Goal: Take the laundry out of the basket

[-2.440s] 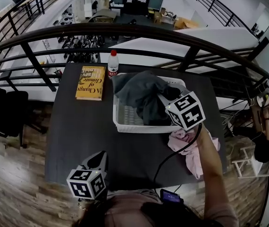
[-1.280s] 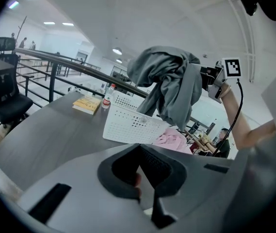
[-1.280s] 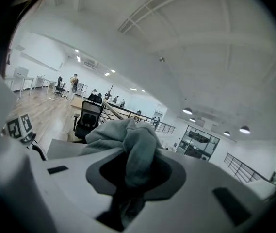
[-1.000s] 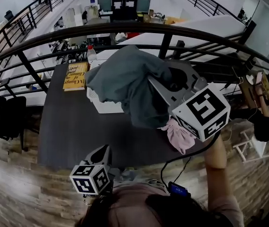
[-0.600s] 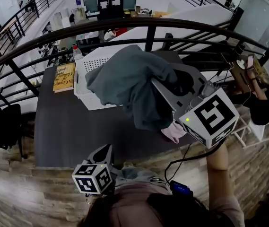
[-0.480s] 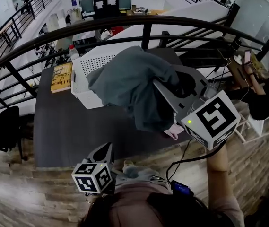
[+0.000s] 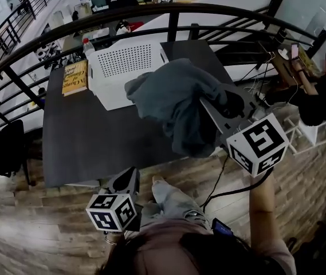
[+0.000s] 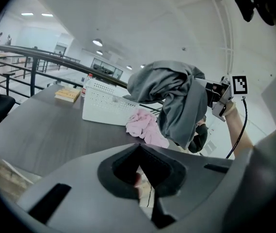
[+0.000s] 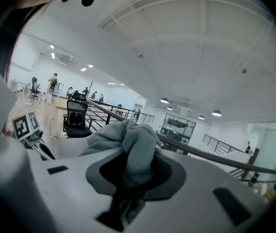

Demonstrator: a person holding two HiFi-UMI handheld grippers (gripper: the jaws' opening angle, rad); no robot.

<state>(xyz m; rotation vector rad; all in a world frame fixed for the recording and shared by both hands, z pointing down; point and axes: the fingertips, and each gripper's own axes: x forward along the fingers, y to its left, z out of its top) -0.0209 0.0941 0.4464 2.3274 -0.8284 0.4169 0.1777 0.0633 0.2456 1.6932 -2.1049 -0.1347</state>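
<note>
Clamping a fold of the grey garment (image 7: 174, 96) in your right gripper (image 7: 219, 101), you are holding it up in the air, clear of the white basket (image 7: 125, 62). In the right gripper view the cloth is bunching up between the jaws, which are pinching it tight. The rest of the garment is hanging down in loose folds over the near right corner of the dark table (image 7: 94, 142), as the head view shows.

You are keeping your left gripper (image 7: 127, 181) low and close to your body, off the near edge of the table and well apart from the garment. Its jaws are lying together with only a thin slit between them, and they are gripping nothing.

The basket is standing on the far part of the table. A pink garment (image 8: 145, 127) is lying in a heap on the table just beside the basket, and in the left gripper view the grey one is dangling near it, a little to its right. A yellow book (image 7: 75, 77) is lying at the basket's left, and a bottle (image 7: 87, 43) is standing near the table's far edge.
</note>
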